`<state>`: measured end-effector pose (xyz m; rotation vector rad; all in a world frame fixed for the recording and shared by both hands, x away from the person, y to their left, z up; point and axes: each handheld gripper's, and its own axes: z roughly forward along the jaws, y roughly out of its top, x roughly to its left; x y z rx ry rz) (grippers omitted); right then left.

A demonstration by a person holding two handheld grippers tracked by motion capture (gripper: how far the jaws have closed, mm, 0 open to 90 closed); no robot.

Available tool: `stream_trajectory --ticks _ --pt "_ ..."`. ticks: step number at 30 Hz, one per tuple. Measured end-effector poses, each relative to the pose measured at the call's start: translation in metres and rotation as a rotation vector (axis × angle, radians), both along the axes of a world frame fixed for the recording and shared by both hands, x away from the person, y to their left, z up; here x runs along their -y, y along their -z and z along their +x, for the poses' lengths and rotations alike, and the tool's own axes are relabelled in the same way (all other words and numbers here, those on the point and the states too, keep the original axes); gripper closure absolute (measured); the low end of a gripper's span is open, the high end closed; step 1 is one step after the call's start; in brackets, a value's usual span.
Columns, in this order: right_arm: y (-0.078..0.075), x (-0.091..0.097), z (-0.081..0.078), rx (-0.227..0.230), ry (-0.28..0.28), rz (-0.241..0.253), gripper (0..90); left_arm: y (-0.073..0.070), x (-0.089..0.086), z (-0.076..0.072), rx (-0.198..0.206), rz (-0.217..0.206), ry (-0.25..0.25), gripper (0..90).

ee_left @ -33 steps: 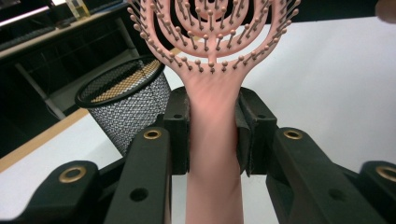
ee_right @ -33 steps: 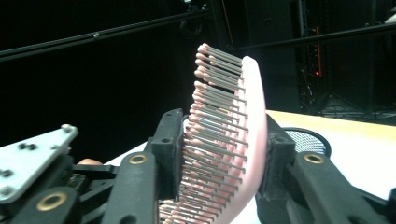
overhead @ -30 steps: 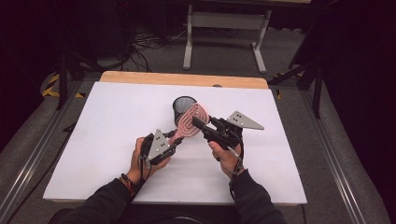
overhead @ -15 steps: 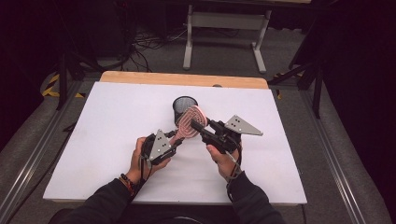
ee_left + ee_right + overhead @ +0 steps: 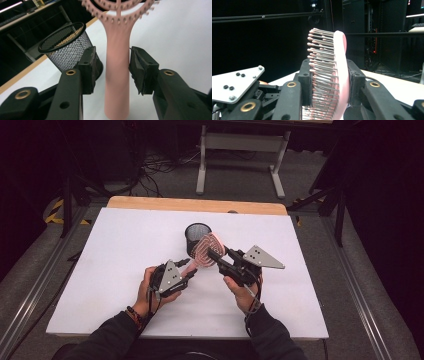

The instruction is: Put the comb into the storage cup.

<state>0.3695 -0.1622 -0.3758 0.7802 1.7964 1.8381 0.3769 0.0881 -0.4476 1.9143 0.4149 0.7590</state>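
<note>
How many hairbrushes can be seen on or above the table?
1. The pink hairbrush is above the white table, in front of the black mesh cup; the right gripper clamps its head, and its handle lies between the left gripper fingers.

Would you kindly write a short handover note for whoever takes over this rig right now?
Left gripper: jaws have just been opening; the pink hairbrush handle stands between the pads, with a gap on each side, so it is released.
Right gripper: shut on the brush head, bristles against one pad, smooth back against the other.
Things: the brush is held above the white table, just in front of the black mesh cup, which stands upright.
Done: the brush has passed to the right gripper.
Left: probably setting the brush in the cup.
</note>
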Motion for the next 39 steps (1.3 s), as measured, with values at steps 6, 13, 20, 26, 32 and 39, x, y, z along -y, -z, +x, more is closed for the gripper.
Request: stream_trajectory --ticks 6,13,20,26,32,39 --pt "-0.002 0.002 -0.002 0.024 0.01 -0.018 64.0 0.002 -0.002 -0.002 0.002 -0.005 0.01 52.2" --pt "-0.003 0.005 -0.004 0.041 0.019 -0.019 64.0 0.003 -0.001 -0.003 0.003 0.018 0.022 44.3" --pt "-0.004 0.01 -0.004 0.042 0.028 -0.017 64.0 0.003 -0.001 -0.003 -0.002 0.016 0.017 34.4" --pt "-0.007 0.012 -0.006 0.063 0.041 -0.036 64.1 0.004 -0.002 -0.001 -0.026 -0.005 0.031 24.3" --pt "-0.008 0.012 -0.007 0.07 0.041 -0.042 64.0 0.004 -0.002 0.001 -0.057 -0.038 0.054 18.3" --pt "-0.009 0.014 -0.008 0.077 0.047 -0.045 64.0 0.004 -0.003 0.001 -0.06 -0.034 0.068 10.0"
